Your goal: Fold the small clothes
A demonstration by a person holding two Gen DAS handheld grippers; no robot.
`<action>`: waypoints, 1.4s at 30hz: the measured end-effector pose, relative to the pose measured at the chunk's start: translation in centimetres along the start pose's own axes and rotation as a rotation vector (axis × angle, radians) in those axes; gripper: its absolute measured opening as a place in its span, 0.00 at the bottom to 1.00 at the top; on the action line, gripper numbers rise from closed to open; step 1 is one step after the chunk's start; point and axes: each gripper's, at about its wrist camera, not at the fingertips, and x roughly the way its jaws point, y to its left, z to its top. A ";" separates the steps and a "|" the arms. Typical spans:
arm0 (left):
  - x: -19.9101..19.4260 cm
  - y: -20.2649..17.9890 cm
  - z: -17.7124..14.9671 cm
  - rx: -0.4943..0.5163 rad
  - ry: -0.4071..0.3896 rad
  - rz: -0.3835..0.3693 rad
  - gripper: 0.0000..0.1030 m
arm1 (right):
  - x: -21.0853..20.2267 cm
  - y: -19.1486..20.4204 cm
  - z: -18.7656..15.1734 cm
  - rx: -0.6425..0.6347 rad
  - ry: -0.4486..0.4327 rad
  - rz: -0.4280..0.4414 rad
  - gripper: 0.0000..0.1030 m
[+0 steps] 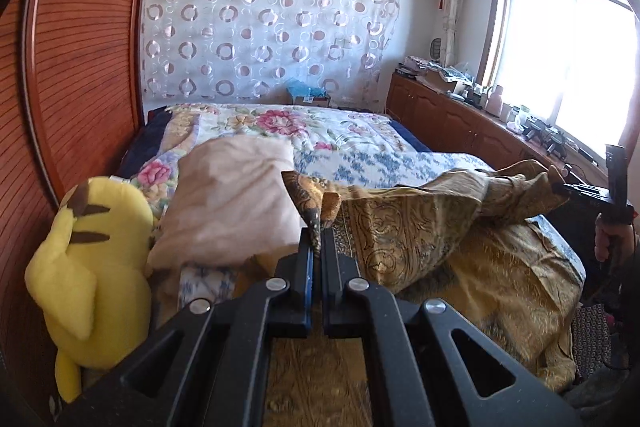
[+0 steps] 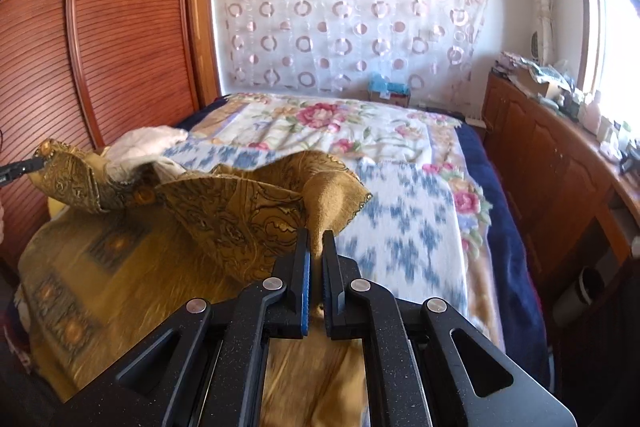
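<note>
Left gripper (image 1: 318, 239) and right gripper (image 2: 317, 243) each clamped on a corner of gold patterned cloth (image 1: 400, 223); keep taut, carry forward level

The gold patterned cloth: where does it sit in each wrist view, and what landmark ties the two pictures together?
Left wrist view: the gold patterned cloth stretches from the left gripper at centre to the right gripper at the right edge.
Right wrist view: the cloth runs from the right gripper at centre to the left gripper at the left edge.
Shared landmark: the circle-patterned curtain.
</note>
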 end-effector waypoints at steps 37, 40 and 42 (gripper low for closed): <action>-4.3 3.2 -5.6 -0.078 0.073 0.115 0.56 | -6.5 -0.3 -8.9 0.018 0.115 -0.111 0.48; -2.7 3.2 -4.4 -0.053 0.094 0.124 0.56 | -6.2 -1.0 -7.9 0.021 0.097 -0.132 0.58; -1.2 3.4 -3.6 -0.034 0.110 0.125 0.56 | -5.3 -1.4 -7.2 0.016 0.095 -0.139 0.60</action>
